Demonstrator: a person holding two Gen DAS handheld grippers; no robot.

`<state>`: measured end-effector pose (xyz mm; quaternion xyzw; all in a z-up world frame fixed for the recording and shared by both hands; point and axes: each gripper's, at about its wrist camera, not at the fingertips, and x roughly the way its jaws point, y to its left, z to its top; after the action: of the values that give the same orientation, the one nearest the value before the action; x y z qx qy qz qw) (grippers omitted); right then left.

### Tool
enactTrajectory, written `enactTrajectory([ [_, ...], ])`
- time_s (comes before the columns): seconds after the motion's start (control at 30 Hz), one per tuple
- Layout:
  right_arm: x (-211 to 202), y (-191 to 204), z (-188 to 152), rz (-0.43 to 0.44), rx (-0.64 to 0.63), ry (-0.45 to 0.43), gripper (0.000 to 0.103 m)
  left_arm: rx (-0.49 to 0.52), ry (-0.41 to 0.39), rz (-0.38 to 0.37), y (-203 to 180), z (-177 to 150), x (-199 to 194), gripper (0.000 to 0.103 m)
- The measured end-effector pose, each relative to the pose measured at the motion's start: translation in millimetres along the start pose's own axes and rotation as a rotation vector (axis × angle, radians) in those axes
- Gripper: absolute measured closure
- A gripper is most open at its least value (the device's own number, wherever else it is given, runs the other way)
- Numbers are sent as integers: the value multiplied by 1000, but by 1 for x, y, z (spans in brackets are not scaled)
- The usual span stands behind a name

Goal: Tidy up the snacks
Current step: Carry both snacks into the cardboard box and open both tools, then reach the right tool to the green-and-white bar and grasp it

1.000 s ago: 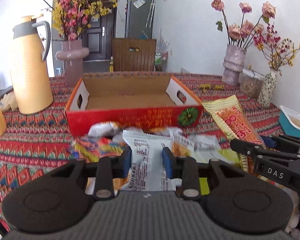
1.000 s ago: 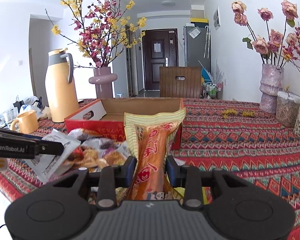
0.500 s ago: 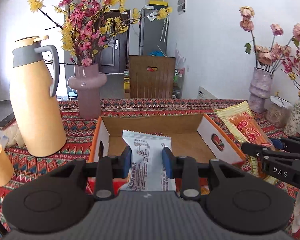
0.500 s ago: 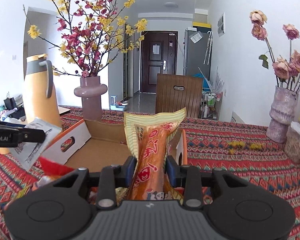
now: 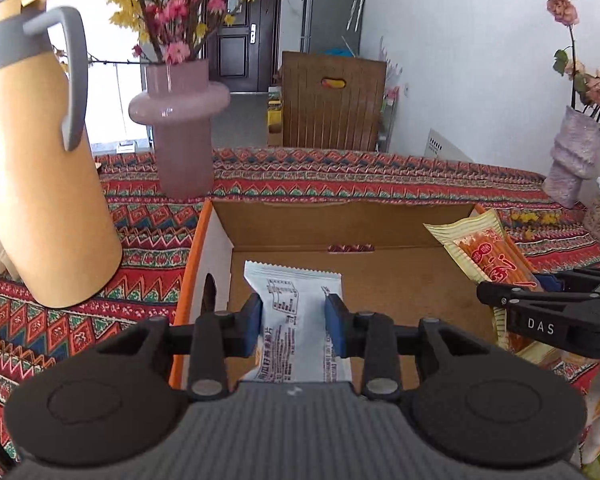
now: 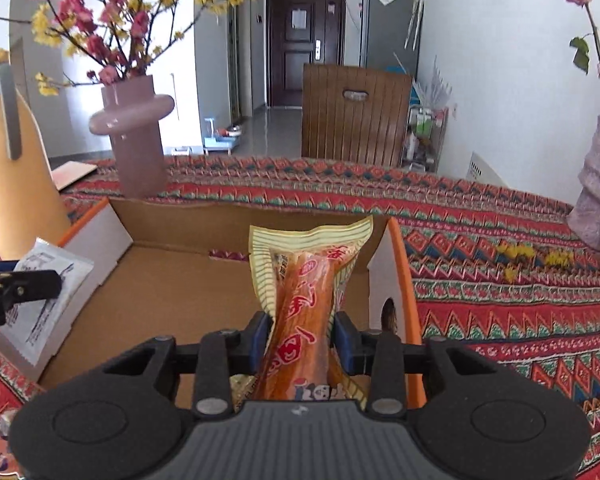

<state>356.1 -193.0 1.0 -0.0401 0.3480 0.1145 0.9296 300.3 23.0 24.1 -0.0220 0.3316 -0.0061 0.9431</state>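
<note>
Snacks sit one in each gripper, both held over an open cardboard box [image 5: 380, 276]. In the left wrist view, low in the centre of the frame, the left gripper [image 5: 294, 322] has its blue pads pressed against the two sides of a white packet [image 5: 296, 308] printed with black text, which stands up between the fingers above the box's brown floor near its left wall. In the right wrist view the right gripper [image 6: 300, 336] has an orange packet [image 6: 304, 292] with a yellow striped edge between its blue pads; its jaws have just been opening, and a sliver of space shows between the right pad and the wrapper while the left pad is still against it. That packet rises toward mid-frame, in front of the box's right wall with its oval hand hole. Each view catches the other tool: the orange packet and black right gripper show at the right edge of the left view, the white packet and left fingertip at the left edge of the right view. The box has orange-edged rims and white end walls, and it rests on a table [image 5: 380, 176] covered by a red patterned cloth. Beyond it, upper left of both frames, stand a tan jug [image 5: 40, 168] with a grey handle and a pink vase [image 5: 180, 120] of pink and yellow blossoms. A lilac vase [image 6: 598, 196] stands at the right edge, and a wooden chair [image 6: 356, 116] behind the table's far side.
</note>
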Motion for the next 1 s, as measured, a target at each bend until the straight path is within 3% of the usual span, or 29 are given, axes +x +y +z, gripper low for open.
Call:
enactTrajectory([
  [0.07,-1,0,-3,5,2,-6,54,2,3,-1,2,-1,2,56],
  [0.13,-6,-1,-5,11,5,-15,48,-5,-7,16,4,-2,0,25],
  [0.17,-9,-2,-6,15,8,-21,45,-6,-21,20,4,-2,-2,21],
  [0.23,-19,-4,-8,15,18,-46,20,-2,-33,13,4,-2,-8,16],
  [0.33,-36,-7,-11,16,28,-80,4,2,-69,18,2,-5,-22,0],
  [0.73,-132,-3,-55,27,-18,-219,0,0,-164,-19,0,-31,-85,0],
  [1.0,-168,-3,-109,14,-16,-220,0,-17,-182,-27,9,-73,-116,0],
])
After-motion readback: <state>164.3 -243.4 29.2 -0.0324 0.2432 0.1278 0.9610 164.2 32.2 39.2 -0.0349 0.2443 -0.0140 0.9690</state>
